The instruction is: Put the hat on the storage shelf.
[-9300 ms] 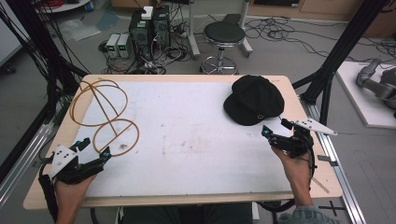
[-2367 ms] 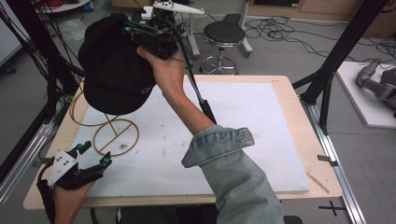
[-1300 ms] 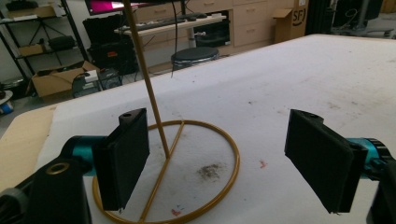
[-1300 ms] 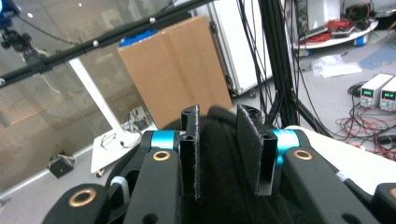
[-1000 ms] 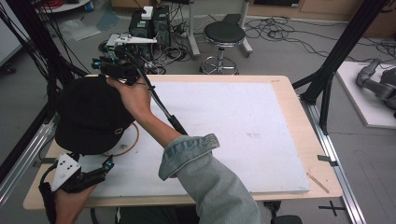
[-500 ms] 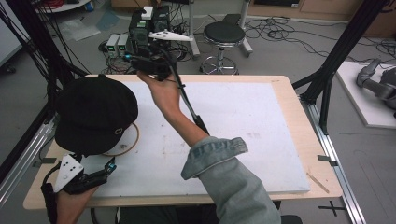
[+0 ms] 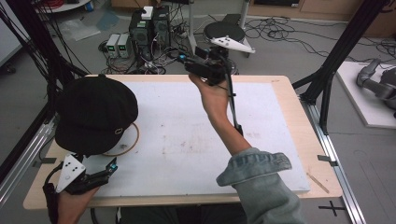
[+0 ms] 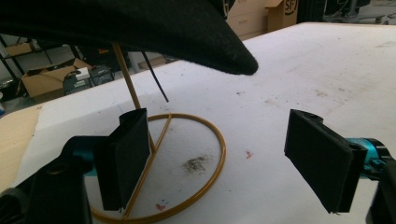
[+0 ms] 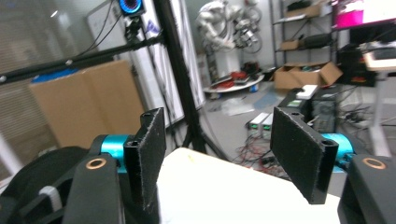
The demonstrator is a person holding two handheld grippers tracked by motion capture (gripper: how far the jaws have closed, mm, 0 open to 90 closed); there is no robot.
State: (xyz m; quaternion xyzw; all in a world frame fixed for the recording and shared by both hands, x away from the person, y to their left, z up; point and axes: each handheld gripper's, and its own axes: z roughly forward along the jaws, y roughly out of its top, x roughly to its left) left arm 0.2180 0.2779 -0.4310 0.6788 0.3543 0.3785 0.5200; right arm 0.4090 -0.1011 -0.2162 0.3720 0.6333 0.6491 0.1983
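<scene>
A black cap (image 7: 95,114) rests on top of a gold wire stand at the table's left, and the stand's ring base (image 7: 134,140) pokes out from under it. My left gripper (image 7: 108,169) lies open near the front left corner, just short of the stand. In the left gripper view its jaws (image 8: 224,149) frame the ring base (image 8: 187,186) and thin stem (image 8: 126,74), with the cap's brim (image 8: 140,32) overhead. My right gripper (image 7: 186,64) hovers high over the table's far edge, open and holding nothing. Its own view (image 9: 219,154) catches the cap (image 9: 42,168) at lower left.
A white mat (image 7: 196,140) covers most of the wooden table. A thin wooden stick (image 7: 319,183) lies near the front right corner. Computers (image 7: 149,28) and a stool (image 7: 224,31) stand beyond the far edge. Black frame posts (image 7: 327,88) flank the table.
The right gripper carried the cap from the table's right side over to the wire stand, set it on top, let go and drew back up toward the middle. The left gripper stayed put.
</scene>
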